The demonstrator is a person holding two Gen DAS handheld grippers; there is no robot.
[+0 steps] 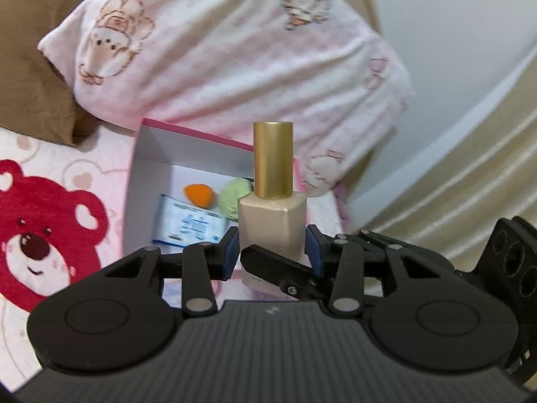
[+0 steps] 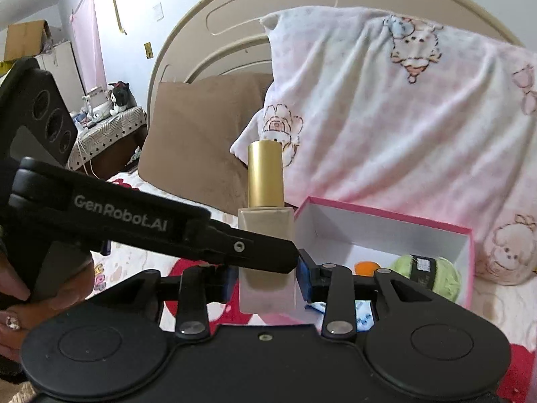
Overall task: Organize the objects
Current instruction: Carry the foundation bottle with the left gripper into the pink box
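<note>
A: Nearest the lens, what is each gripper doing?

B: The left gripper [image 1: 272,255] has its blue pads narrowed onto the body of a foundation bottle [image 1: 272,225]. The right gripper [image 2: 267,282] clamps the same bottle from another side, and one of its fingers crosses the glass in the left view.

A: Why two grips on one bottle?

B: I judge it is for steadiness: the bottle stands upright, gold cap [image 2: 265,176] on top, lifted clear of the bed. A person's hand [image 2: 20,285] holds the left tool's handle at the edge of the right view.

A: And where is it headed?

B: Probably the open pink-edged box [image 1: 141,174] just behind, on the bear-print bedsheet [image 1: 43,221]. It already holds an orange makeup sponge [image 1: 198,195], a green ball of yarn [image 1: 233,198] and a blue-and-white packet [image 1: 188,225].

A: Beyond that?

B: A pink cartoon-print pillow [image 2: 386,117] leans over the box, a brown pillow [image 2: 198,141] beside it, and the curved headboard [image 2: 235,10] behind.
</note>
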